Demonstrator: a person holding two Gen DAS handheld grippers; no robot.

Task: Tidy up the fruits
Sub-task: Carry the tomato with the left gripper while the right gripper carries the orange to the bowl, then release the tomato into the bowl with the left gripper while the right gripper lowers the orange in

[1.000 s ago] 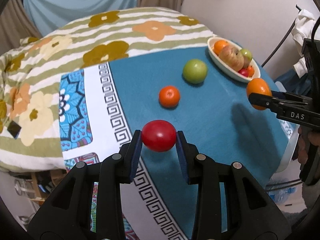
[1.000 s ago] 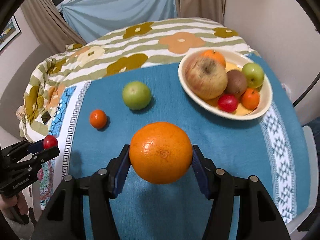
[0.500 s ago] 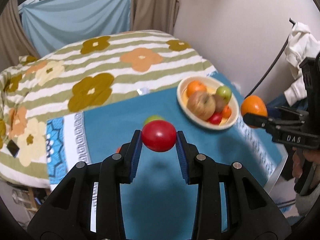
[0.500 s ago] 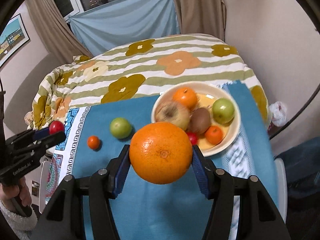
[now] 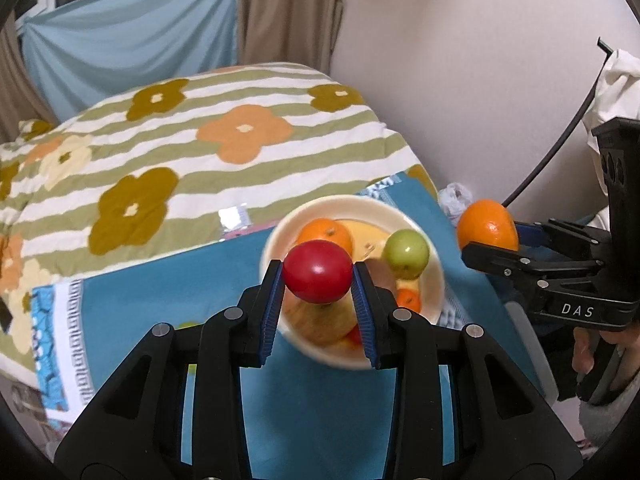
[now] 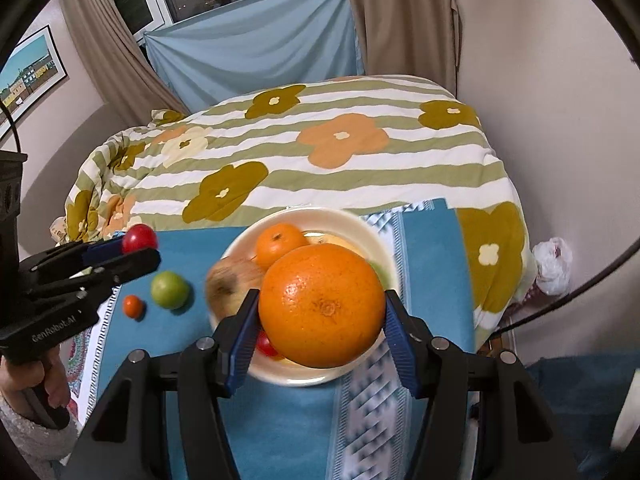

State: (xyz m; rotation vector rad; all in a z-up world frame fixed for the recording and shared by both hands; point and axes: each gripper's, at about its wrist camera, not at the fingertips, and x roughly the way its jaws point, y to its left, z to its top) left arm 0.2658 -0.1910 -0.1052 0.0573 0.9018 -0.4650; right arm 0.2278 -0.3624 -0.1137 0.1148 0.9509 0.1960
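While both tools hang above the table, the left gripper (image 5: 318,280) at the lower centre of the left wrist view has its blue-padded jaws closed narrowly on a small glossy red round fruit (image 5: 318,272), and the right gripper (image 6: 320,312) at the lower centre of the right wrist view is spread wide around a large dimpled orange (image 6: 322,306), pads pressed to both of its sides.

Just behind each held fruit, near mid-frame, sits the cream round ceramic bowl (image 6: 360,224) on the teal woven tablecloth (image 6: 192,248). It holds a mandarin (image 6: 278,242), a brownish apple (image 6: 230,284), a green apple (image 5: 406,254), a second small orange fruit (image 5: 409,300) and a bit of red fruit (image 6: 266,346).

In the right wrist view, left of the bowl, a loose green apple (image 6: 170,289) and a tiny orange fruit (image 6: 133,306) lie on the cloth, near each other but apart.

Farther back, across the upper half of both views, spreads a green-and-white striped quilt with big flowers (image 6: 340,148), then a pale blue sheet (image 6: 256,52) and beige curtains (image 6: 396,16).
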